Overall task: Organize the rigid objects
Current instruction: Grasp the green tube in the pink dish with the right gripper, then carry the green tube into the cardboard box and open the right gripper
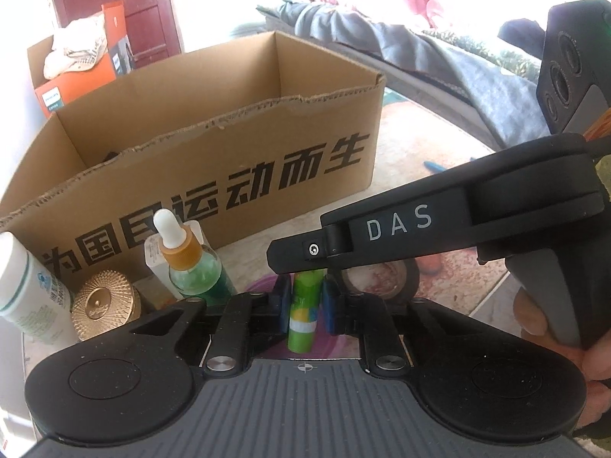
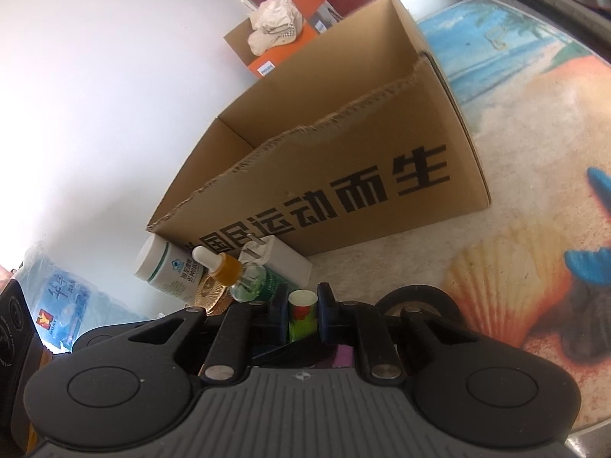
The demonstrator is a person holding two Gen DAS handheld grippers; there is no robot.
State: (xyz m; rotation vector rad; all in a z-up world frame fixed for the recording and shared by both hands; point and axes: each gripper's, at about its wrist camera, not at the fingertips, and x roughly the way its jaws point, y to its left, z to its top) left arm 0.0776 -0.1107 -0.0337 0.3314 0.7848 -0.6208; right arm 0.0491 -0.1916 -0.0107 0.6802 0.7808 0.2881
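At the bottom centre of the left wrist view, the left gripper is pinching a green glue stick between its blue pads, holding the tube by its middle so both ends are poking free. The right gripper is reaching in from the right of that frame and covering the stick's far end; in the right wrist view the right gripper is also pressing its pads against the glue stick, whose pale round end is facing the camera. Two grips on one small tube are probably for pulling or twisting the cap, or for passing it across, though which is hard to tell since each gripper is hiding part of the stick. Just behind, a roll of black tape is lying flat on the printed table mat. To the lower left, a gold ribbed lid, a white tube, a green dropper bottle and a white charger block are standing crowded together against the front wall of the open cardboard box, likely waiting their turn to go in. The box is filling the middle of both frames, with something dark just showing inside. Beyond it, at upper left, an orange carton is holding a crumpled cloth.
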